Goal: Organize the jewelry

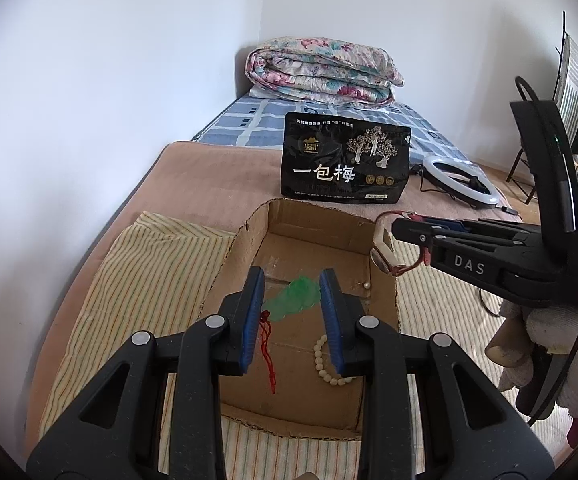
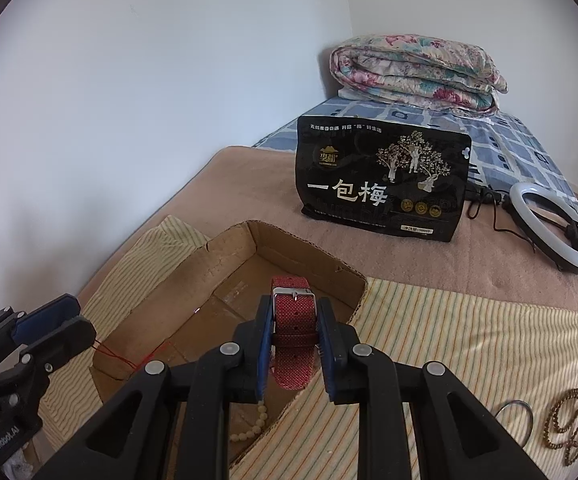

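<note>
A shallow cardboard box [image 1: 245, 256] lies on a striped cloth. In it are a green jade pendant [image 1: 295, 298] on a red cord [image 1: 267, 344], a cream bead bracelet [image 1: 325, 364] and a small pearl [image 1: 366, 286]. My left gripper [image 1: 292, 320] is open above the box, its jaws either side of the pendant. My right gripper [image 2: 295, 344] is shut on a watch with a red strap [image 2: 293, 332], held over the box's right edge [image 2: 359, 300]; the watch also shows in the left wrist view [image 1: 381, 258].
A brown bead string [image 2: 569, 424] and a thin metal bangle [image 2: 515, 414] lie on the striped cloth [image 2: 469, 344] to the right. A black snack bag [image 2: 381, 180] stands behind the box, a ring light [image 2: 553, 224] beside it. A folded quilt [image 2: 413, 72] lies far back.
</note>
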The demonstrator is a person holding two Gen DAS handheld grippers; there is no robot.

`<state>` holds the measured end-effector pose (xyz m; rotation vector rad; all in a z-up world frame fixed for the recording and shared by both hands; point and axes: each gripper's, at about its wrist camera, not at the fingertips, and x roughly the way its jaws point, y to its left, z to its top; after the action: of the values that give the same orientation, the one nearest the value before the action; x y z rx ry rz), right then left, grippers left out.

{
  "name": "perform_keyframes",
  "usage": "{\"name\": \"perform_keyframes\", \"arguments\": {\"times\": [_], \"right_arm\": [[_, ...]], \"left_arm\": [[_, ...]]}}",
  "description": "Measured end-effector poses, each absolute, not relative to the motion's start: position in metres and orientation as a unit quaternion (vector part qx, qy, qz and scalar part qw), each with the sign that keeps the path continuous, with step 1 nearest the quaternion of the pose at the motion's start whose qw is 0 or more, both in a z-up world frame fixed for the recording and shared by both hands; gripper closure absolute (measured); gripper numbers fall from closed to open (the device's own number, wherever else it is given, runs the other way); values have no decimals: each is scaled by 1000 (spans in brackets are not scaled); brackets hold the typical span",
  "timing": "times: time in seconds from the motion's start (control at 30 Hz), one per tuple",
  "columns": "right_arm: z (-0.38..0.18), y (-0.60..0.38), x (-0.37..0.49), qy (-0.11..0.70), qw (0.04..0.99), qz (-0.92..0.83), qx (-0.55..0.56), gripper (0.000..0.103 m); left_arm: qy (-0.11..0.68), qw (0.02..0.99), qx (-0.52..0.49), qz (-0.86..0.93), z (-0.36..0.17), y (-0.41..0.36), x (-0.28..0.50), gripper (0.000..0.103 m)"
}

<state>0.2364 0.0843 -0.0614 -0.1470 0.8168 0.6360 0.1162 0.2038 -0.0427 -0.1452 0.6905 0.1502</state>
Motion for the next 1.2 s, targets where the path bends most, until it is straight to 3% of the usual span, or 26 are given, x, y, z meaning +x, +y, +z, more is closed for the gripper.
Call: {"name": "perform_keyframes", "arguments": {"times": [0.8, 0.97, 1.0, 1.03, 1.07, 1.2], "right_arm": [[-79, 105, 250, 398, 859, 315, -67, 81], [-74, 105, 248, 386, 867, 308, -67, 55], [-73, 104, 248, 385, 868, 307, -66, 52], [-72, 104, 248, 385, 869, 304, -66, 50], [-71, 103, 248, 384, 870, 303, -66, 44], [-66, 100, 246, 375, 877, 293, -66, 26]], "left_arm": [[357, 928, -71, 77, -54, 203, 128, 75], [361, 926, -79, 76, -55, 205, 129, 72], [363, 925, -80, 76, -55, 205, 129, 66], [363, 925, -81, 75, -55, 205, 129, 49], [359, 927, -82, 77, -54, 205, 128, 42], [353, 929, -82, 79, -51, 204, 125, 41]]}}
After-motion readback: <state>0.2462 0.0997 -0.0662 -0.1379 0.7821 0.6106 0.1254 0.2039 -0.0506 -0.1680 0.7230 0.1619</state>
